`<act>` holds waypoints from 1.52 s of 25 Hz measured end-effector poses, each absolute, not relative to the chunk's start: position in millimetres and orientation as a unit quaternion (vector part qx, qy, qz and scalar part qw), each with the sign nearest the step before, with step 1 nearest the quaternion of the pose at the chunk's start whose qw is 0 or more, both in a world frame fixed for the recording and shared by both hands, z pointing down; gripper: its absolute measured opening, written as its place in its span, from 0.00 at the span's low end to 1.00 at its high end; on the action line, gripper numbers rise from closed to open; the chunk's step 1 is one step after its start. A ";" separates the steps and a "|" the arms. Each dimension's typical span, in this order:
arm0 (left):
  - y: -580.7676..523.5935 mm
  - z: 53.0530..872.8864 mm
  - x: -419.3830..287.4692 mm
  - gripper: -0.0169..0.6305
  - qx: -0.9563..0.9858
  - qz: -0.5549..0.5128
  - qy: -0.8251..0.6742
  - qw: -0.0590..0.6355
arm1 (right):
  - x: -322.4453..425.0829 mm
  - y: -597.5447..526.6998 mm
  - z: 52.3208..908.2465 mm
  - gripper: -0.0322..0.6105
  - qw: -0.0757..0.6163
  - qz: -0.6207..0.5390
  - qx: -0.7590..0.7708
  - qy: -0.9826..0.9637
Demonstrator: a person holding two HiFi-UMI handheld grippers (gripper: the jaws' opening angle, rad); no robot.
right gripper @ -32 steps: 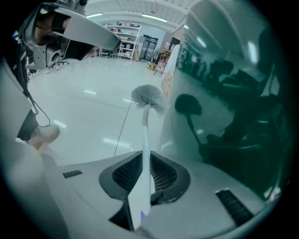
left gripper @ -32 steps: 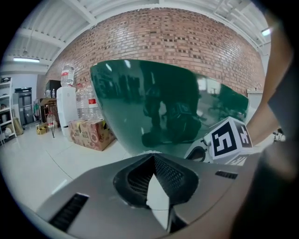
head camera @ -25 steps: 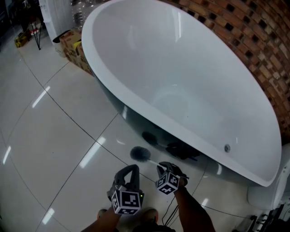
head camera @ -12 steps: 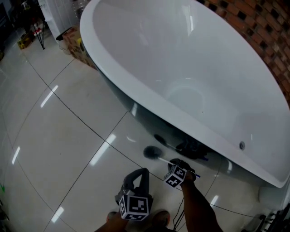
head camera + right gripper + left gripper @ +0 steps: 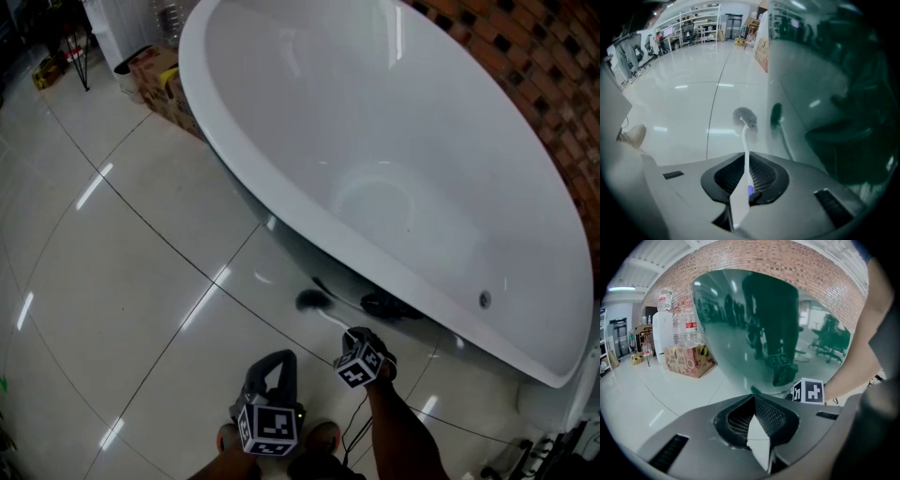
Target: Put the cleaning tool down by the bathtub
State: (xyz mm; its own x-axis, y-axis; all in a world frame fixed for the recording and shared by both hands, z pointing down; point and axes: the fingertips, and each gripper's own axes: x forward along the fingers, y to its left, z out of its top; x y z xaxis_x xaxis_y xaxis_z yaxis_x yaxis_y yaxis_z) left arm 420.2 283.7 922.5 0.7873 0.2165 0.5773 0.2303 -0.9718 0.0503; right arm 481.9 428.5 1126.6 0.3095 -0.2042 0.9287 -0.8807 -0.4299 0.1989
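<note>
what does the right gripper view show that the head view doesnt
Only the right gripper view: the right gripper, jaws closed on the white handle of the brush, a blue patch at the grip, and shelving far across the room.
Only the head view: the white inside of the bathtub, the brick wall behind it, and the left gripper, apart from the brush.
Both: the brush head low over the glossy tiled floor, close beside the bathtub's dark outer wall.

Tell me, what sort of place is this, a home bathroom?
Probably not a home: it looks like a showroom or workshop hall. A freestanding bathtub stands on a glossy tiled floor beside a brick wall, with cardboard boxes and shelves beyond.
</note>
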 end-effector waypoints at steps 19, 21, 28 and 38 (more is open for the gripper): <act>293.2 566.2 363.8 0.03 -0.951 -0.251 -0.171 0.061 | 372.2 471.2 701.6 0.08 0.105 0.420 0.881 -0.191; 294.7 527.8 358.2 0.03 -0.953 -0.237 -0.175 0.063 | 364.0 476.1 657.7 0.08 0.085 0.397 0.896 -0.179; 307.3 419.5 330.6 0.03 -0.957 -0.212 -0.191 0.051 | 327.8 488.8 506.1 0.08 0.057 0.327 0.932 -0.144; 326.8 305.6 287.7 0.03 -0.952 -0.176 -0.245 0.039 | 274.4 520.8 331.2 0.08 0.030 0.219 0.972 -0.080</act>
